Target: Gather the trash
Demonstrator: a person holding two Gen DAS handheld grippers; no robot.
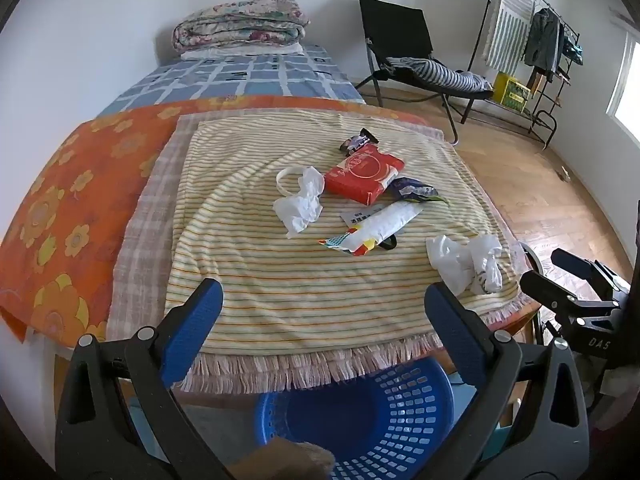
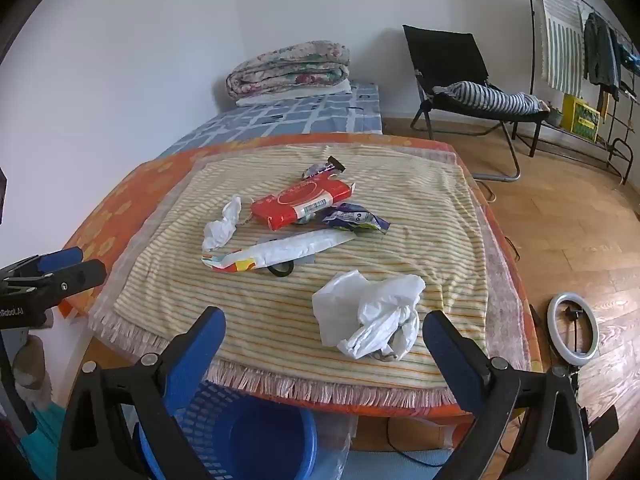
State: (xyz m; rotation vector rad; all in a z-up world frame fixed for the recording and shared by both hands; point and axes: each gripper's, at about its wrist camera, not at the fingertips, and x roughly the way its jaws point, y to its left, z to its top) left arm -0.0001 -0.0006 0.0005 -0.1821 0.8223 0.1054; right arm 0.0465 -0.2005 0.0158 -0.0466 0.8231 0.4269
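Trash lies on the striped cloth: a red wet-wipe pack, a crumpled white tissue, a long white wrapper, a purple wrapper, a dark candy wrapper, and a crumpled white plastic bag. My left gripper stands open over the cloth's near edge, nothing between its jaws. My right gripper is open too, with the plastic bag just ahead between its blue fingers, untouched.
A blue perforated basket sits below the table's near edge. Behind the table are a bed with a folded quilt, a black folding chair and a clothes rack. A ring light lies on the wooden floor at right.
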